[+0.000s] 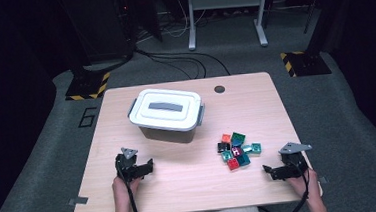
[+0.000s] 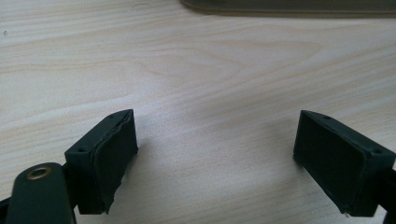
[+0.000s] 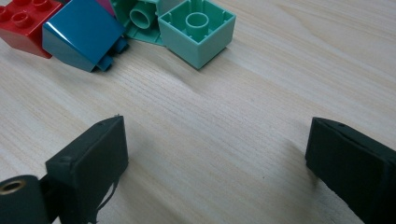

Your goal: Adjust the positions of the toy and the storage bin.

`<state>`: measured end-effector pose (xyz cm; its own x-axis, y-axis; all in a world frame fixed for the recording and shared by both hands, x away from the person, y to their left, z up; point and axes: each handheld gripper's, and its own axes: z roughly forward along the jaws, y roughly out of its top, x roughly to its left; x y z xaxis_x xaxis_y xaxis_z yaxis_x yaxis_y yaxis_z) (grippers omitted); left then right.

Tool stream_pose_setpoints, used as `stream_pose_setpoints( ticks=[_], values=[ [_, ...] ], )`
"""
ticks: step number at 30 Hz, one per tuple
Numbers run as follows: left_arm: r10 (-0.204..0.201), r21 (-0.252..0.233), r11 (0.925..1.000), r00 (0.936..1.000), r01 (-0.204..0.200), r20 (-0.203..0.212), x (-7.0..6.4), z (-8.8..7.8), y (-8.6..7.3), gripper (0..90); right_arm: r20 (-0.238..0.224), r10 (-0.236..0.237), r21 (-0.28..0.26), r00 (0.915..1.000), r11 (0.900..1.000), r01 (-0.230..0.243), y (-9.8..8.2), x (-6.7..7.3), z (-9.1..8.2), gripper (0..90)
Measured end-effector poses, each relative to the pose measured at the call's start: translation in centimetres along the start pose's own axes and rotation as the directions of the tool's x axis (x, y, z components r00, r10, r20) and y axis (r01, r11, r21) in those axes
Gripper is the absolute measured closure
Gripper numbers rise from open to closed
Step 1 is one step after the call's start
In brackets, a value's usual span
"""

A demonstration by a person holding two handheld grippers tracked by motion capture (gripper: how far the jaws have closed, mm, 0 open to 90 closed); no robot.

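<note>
Right gripper [image 3: 215, 163] jaws near toy bricks [image 3: 140, 28]

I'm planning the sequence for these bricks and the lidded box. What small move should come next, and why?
Probably ease the right tongs forward to the mint brick: their jaws stand open over bare table, with that brick nearest. The box's lid is still on, so the left tongs, open too, may need to lift it.

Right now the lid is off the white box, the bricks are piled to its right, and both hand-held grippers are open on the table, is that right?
Not quite: the lid is on the white box, as the high view shows. The rest holds: the bricks are piled to its right, and the left hand-held gripper and right hand-held gripper are open with nothing between the jaws.
</note>
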<state>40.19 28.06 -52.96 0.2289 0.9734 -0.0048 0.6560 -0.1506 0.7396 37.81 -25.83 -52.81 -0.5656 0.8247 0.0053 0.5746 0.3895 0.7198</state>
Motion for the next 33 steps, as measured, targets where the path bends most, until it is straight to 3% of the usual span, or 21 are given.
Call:
stream_pose_setpoints(
  ticks=[3,4,7,8,13,18,25,33],
  values=[
    [0.006,0.002,1.0000,1.0000,-0.006,0.007,0.1,0.0,0.0,13.5,0.002,-0.003,-0.002,1.0000,1.000,0.003,0.0,0.0,0.1,4.6],
    [0.027,0.002,0.9996,0.9990,-0.027,0.035,0.4,0.0,0.0,13.5,0.000,-0.017,-0.001,0.9999,1.000,0.017,0.1,0.0,0.1,4.2],
    [0.035,0.000,0.9994,0.9980,-0.035,0.052,0.6,0.0,0.1,10.9,-0.003,-0.018,0.002,0.9998,1.000,0.018,0.1,0.0,0.2,4.0],
    [0.022,-0.011,0.9997,0.9948,-0.021,0.099,0.9,-0.1,0.2,9.1,-0.001,-0.017,0.001,0.9999,1.000,0.017,0.1,0.0,0.2,4.0],
    [0.062,-0.037,0.9976,0.9904,-0.058,0.123,0.9,-0.7,1.4,9.1,-0.002,-0.017,0.000,0.9998,1.000,0.017,0.1,0.0,0.2,4.0],
    [0.122,-0.065,0.9914,0.9831,-0.114,0.137,0.5,-1.6,3.8,7.6,-0.003,-0.015,0.001,0.9999,1.000,0.015,0.1,0.0,0.1,4.1],
    [0.174,-0.102,0.9816,0.9752,-0.161,0.137,0.4,-2.9,6.9,6.7,-0.001,-0.015,0.000,0.9999,1.000,0.015,0.1,0.0,0.1,4.2],
    [0.190,-0.154,0.9732,0.9749,-0.171,0.117,0.8,-3.9,9.7,6.9,-0.006,-0.013,0.002,0.9999,1.000,0.013,0.1,0.0,0.1,4.5]
  ],
)
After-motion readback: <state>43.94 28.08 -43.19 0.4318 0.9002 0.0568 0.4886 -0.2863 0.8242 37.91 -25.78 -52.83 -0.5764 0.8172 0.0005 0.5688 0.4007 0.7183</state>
